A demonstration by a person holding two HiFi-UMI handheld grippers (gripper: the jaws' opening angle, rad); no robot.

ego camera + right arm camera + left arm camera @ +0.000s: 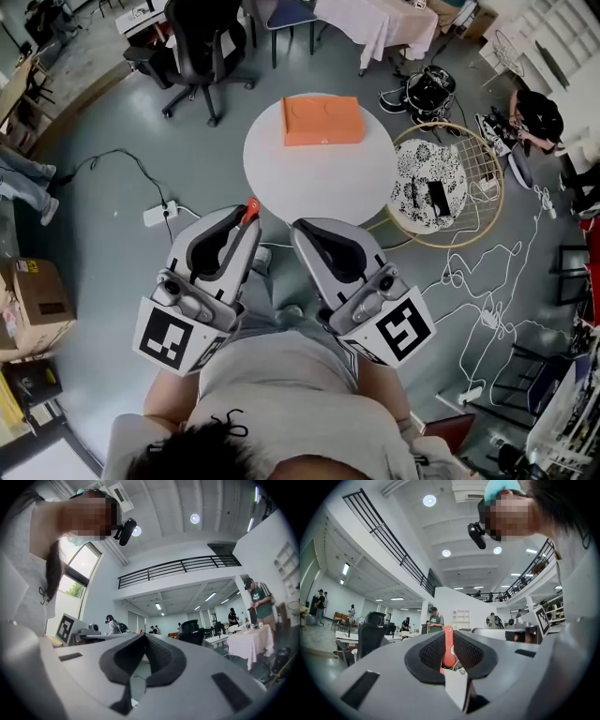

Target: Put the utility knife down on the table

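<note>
- Between the jaws of the left gripper (242,228) sits the utility knife (448,648), orange, clamped along its body with its rounded end poking out past the fingertips; in the head view only that orange tip shows
- I judge the knife light and rigid, a hard shell that will not flex, probably a little slick against the ribbed pads; I cannot tell whether the blade is out, so I treat it as sharp
- To my eye the hold along the body is the right place; a grip nearer one end would let it pivot as the jaws loosen
- On the other side, the right gripper (302,231) is clenched on nothing, its jaws meeting with only the room visible beyond them
- Both grippers are held side by side near the person's torso, over the grey floor and short of the table (319,178)
- That round white table lies ahead, well apart from the knife, bare except for an orange box (322,120) toward its far edge
- I reckon the near half is the spot to aim for, and I would lower the knife until it touches before letting go, since a drop could send it skidding off the rim
</note>
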